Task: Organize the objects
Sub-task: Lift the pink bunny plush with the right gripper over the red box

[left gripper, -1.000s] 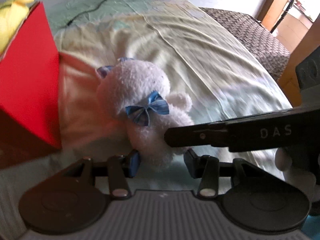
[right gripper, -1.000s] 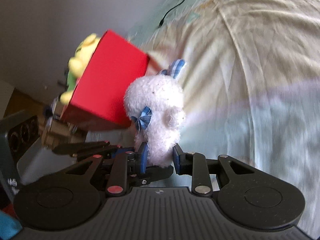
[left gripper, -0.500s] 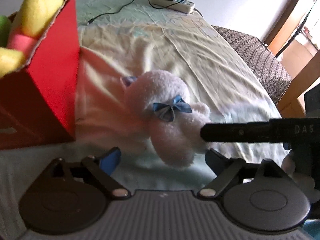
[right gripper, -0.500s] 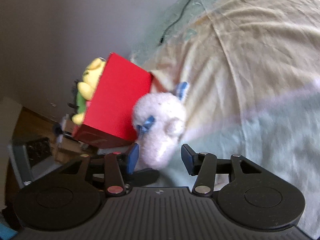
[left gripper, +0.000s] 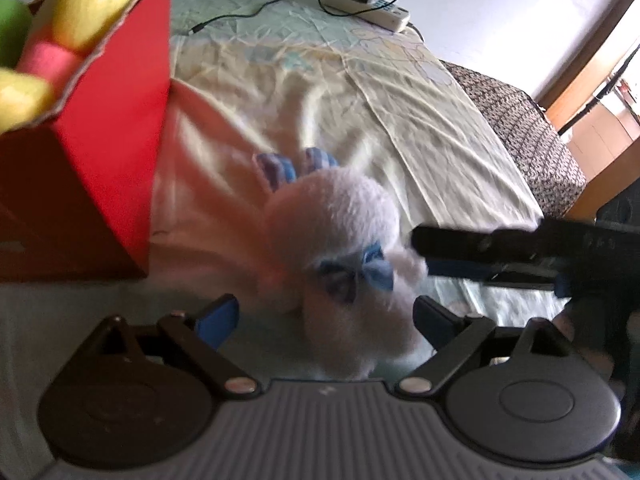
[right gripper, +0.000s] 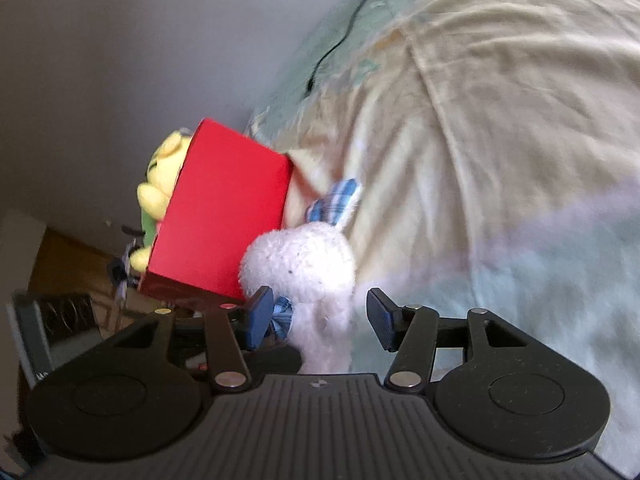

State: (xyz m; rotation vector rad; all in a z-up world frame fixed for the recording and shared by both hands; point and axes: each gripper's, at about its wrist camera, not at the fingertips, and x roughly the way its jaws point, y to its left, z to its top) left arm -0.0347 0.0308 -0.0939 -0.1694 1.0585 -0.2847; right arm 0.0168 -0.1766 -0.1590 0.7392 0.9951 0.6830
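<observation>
A white plush bunny (left gripper: pixel 340 248) with a blue bow and blue-checked ears lies on the bed sheet (left gripper: pixel 360 92) beside a red box (left gripper: pixel 100 140). The box holds a yellow plush toy (left gripper: pixel 92 4). My left gripper (left gripper: pixel 324 316) straddles the bunny's lower body, its jaws opening and its pads clear of the fur. My right gripper (right gripper: pixel 320 314) also has the bunny (right gripper: pixel 304 264) between its opening jaws. Its left pad is close to the bow and its right pad stands apart. In the left wrist view, one right finger (left gripper: pixel 480 244) reaches in beside the bunny's arm.
The red box (right gripper: pixel 224 216) stands at the bed's edge near a grey wall. A power strip (left gripper: pixel 368 0) with a charger and cable lies at the far end of the bed. A dark patterned cover (left gripper: pixel 520 128) borders the sheet on the right.
Both grippers were closed on the bunny a second ago and have since spread wide. The bunny has settled onto the sheet. More of the red box's top now shows in the left view.
</observation>
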